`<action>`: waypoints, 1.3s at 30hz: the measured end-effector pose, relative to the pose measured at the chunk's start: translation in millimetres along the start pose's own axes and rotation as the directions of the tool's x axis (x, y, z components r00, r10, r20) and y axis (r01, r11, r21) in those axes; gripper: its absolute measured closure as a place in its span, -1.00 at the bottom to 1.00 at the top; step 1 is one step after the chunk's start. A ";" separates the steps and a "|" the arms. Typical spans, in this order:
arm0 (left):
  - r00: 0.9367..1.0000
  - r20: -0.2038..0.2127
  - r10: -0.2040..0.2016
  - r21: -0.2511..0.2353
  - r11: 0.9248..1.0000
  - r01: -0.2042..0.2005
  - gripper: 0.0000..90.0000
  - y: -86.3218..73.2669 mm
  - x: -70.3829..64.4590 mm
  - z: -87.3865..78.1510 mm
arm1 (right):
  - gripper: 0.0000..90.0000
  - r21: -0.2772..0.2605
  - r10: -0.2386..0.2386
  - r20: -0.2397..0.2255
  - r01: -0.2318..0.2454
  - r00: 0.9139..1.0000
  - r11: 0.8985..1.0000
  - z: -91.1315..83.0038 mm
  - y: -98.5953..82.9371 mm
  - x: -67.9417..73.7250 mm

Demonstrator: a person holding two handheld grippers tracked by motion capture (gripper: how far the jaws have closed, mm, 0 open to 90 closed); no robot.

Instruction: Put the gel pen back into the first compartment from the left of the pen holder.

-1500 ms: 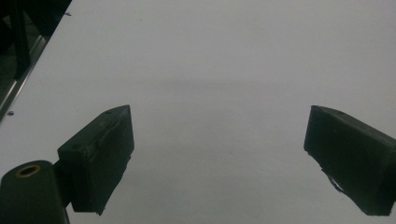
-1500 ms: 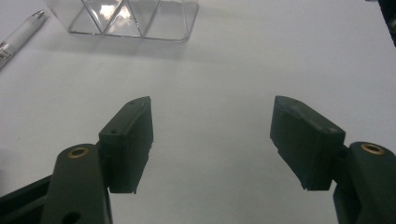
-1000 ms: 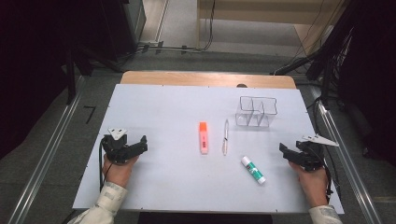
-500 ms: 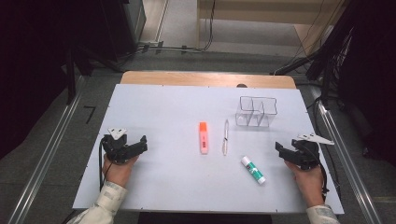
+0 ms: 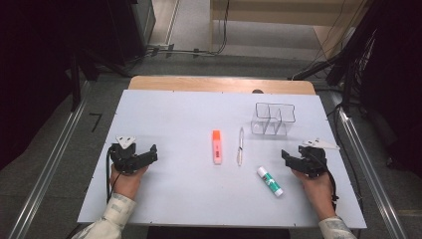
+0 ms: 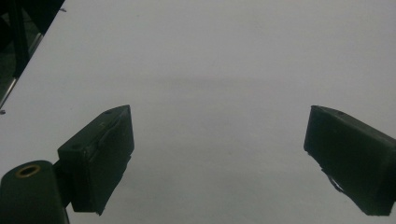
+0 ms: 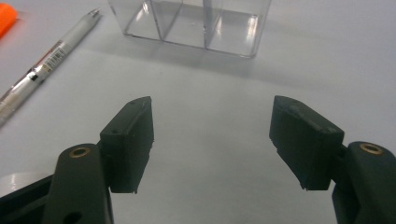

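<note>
High view has the right gripper (image 5: 287, 157) sitting near the glue stick (image 5: 269, 180) (not touching it), with the pen (image 5: 240, 152), orange highlighter (image 5: 216, 146) and clear organizer (image 5: 273, 119) further up the white table (image 5: 174, 114). Both it and the left gripper (image 5: 149, 154) have jaws spread wide, gripping nothing.

Surface (image 5: 169, 194): plain white. Highlighter (image 5: 216, 147): orange. Pen (image 5: 240, 147): silver-white. Glue stick (image 5: 269, 180): white, green label. Organizer (image 5: 273, 119): clear. Both tongs, left (image 5: 149, 154) and right (image 5: 287, 157): black.
</note>
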State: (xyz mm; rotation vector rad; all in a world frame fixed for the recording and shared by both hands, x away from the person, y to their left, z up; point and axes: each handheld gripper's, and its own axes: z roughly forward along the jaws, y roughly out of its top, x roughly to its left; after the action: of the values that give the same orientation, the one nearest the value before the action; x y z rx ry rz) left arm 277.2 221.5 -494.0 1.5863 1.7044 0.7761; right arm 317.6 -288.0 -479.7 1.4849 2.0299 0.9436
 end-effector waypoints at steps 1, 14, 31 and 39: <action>1.000 0.000 0.000 0.001 1.000 0.000 -0.81 -0.1 0.0 0.0 | -0.35 -0.003 -0.003 -0.005 0.003 1.000 1.000 0.4 1.0 1.6; 1.000 0.001 -0.001 -0.002 1.000 0.001 -0.81 0.0 0.8 -1.4 | -0.32 -0.012 -0.065 -0.056 0.064 0.996 0.998 13.4 20.7 35.1; 1.000 0.001 -0.004 -0.003 1.000 0.004 -0.81 0.1 1.6 -1.0 | -0.30 0.015 -0.113 -0.080 0.114 0.990 0.993 34.9 35.4 69.4; 1.000 -0.001 -0.005 0.000 1.000 0.005 -0.81 0.1 3.1 -0.4 | -0.28 0.026 -0.129 -0.092 0.132 0.987 0.991 41.5 43.6 83.6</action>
State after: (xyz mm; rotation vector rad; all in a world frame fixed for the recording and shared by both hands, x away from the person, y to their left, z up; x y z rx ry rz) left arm 276.8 224.6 -494.0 1.5812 1.7083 0.7740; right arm 348.0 -189.8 -471.6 1.3288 2.1865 0.9444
